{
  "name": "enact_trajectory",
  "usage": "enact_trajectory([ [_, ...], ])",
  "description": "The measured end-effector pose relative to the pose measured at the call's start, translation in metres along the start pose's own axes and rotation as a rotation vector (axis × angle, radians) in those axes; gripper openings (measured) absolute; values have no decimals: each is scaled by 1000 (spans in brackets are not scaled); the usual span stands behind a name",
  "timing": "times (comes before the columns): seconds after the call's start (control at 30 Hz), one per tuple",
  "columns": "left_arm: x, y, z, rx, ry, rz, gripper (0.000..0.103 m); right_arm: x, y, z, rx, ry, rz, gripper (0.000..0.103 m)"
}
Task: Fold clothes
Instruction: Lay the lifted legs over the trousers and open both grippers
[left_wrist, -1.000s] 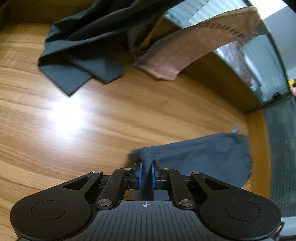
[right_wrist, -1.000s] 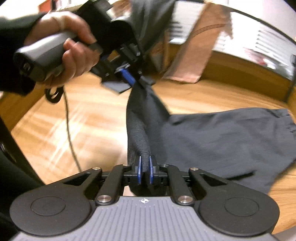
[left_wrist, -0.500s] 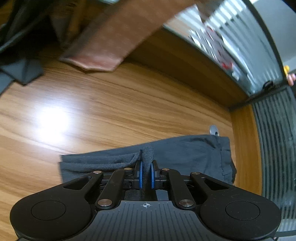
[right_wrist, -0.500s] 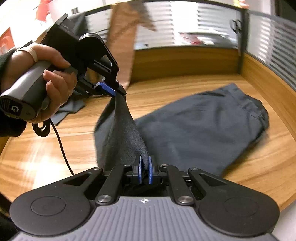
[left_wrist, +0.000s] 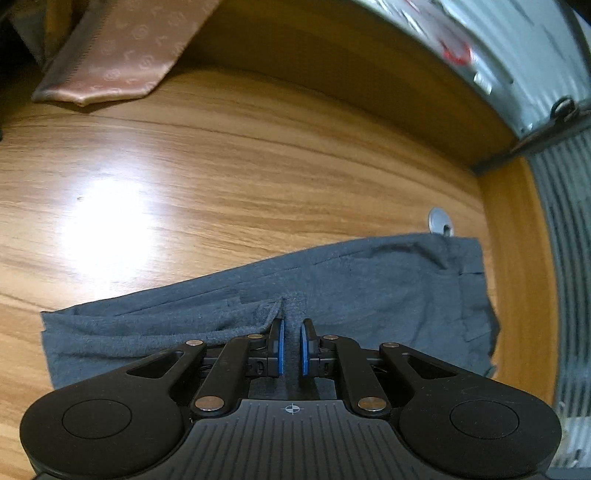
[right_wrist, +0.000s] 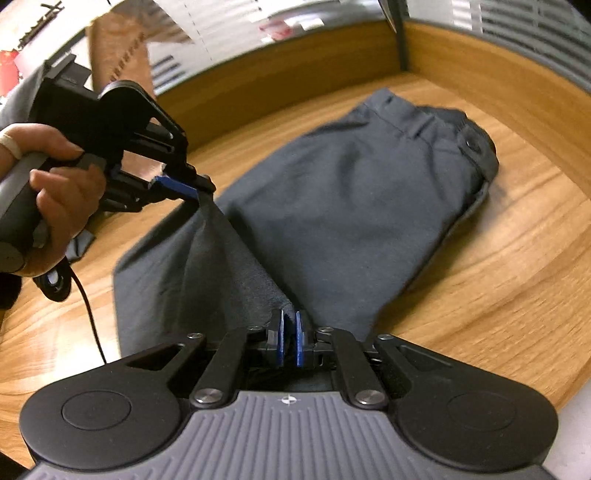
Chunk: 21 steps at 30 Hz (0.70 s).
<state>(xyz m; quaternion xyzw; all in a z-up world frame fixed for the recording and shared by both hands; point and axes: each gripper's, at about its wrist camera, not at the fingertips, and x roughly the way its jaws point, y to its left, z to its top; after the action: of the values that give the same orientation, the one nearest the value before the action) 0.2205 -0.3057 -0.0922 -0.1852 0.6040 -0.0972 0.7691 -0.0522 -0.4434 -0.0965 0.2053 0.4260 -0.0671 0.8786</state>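
Dark grey trousers (right_wrist: 354, 206) lie on the wooden table (right_wrist: 498, 280), waistband with a button at the far right. They also show in the left wrist view (left_wrist: 369, 288). My left gripper (left_wrist: 291, 345) is shut on a pinch of the leg-end fabric; it also shows in the right wrist view (right_wrist: 201, 192), held in a hand above the cloth. My right gripper (right_wrist: 289, 341) is shut on the same hem nearer me. The leg end is lifted between the two grippers over the rest of the trousers.
A pink patterned cloth (left_wrist: 122, 62) lies at the table's back left. A metal grommet (left_wrist: 439, 225) sits in the table by the waistband. A raised wooden rim (left_wrist: 369, 77) and a slatted partition (left_wrist: 565, 280) bound the table. A black cable (right_wrist: 90, 317) trails from the left gripper.
Both grippers have carried the leg end to the right, over the trousers towards the waistband, and lower. The pink cloth and a dark garment have slid out to the left of the view.
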Motion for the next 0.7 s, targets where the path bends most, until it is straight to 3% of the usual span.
enact_trajectory([
  [0.13, 17, -7, 0, 39, 26, 6, 12, 9, -17, -1, 11, 26, -27, 2],
  [0.33, 18, -25, 12, 168, 74, -92, 13, 10, -24, 4, -4, 53, -55, 1],
  [0.47, 5, -27, 18, 277, 116, -137, 14, -3, -5, 10, -55, 23, -91, 8],
  [0.57, -3, -22, 21, 382, 149, -157, 23, -7, 15, 8, -62, 17, -75, 19],
  [0.63, -2, -17, 20, 473, 173, -146, 24, -4, 29, 5, -74, 25, -66, 25],
  [0.7, 2, -11, 16, 559, 188, -133, 24, 3, 41, 2, -93, 35, -58, 25],
])
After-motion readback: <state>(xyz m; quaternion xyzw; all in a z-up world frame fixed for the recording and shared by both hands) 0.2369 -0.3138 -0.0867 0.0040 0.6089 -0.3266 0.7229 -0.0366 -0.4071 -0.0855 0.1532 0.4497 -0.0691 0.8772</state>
